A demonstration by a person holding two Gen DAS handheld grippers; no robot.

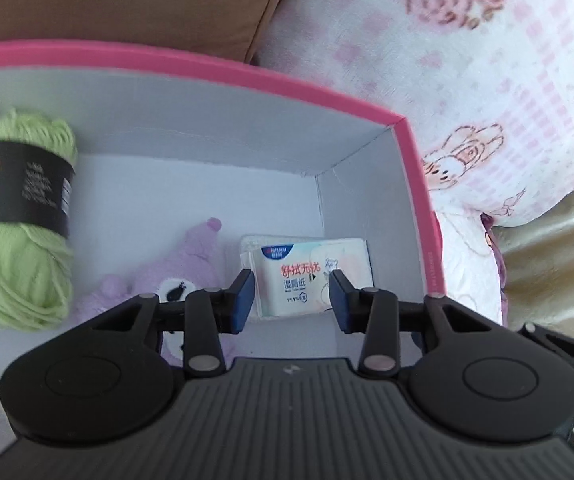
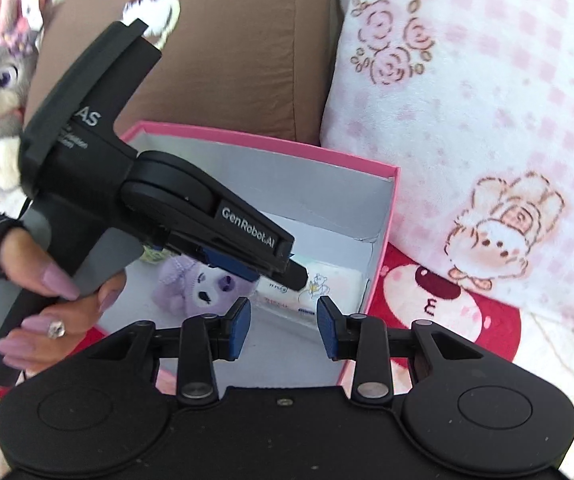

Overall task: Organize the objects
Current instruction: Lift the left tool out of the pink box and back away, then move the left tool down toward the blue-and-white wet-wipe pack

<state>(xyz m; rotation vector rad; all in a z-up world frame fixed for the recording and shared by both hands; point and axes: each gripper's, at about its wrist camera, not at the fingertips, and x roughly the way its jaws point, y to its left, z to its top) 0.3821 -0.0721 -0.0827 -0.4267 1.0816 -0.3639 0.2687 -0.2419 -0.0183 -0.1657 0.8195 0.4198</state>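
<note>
Both grippers, left gripper (image 1: pixel 291 300) and right gripper (image 2: pixel 283 327), spread and empty, hang above the pink box (image 1: pixel 247 68); wipes pack (image 1: pixel 303 276) sits in its right corner, tidied away.

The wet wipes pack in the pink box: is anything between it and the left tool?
Nothing visible. The left tool hangs open just above the wet wipes pack in the pink box corner. The purple plush toy and green yarn lie off to one side.
</note>
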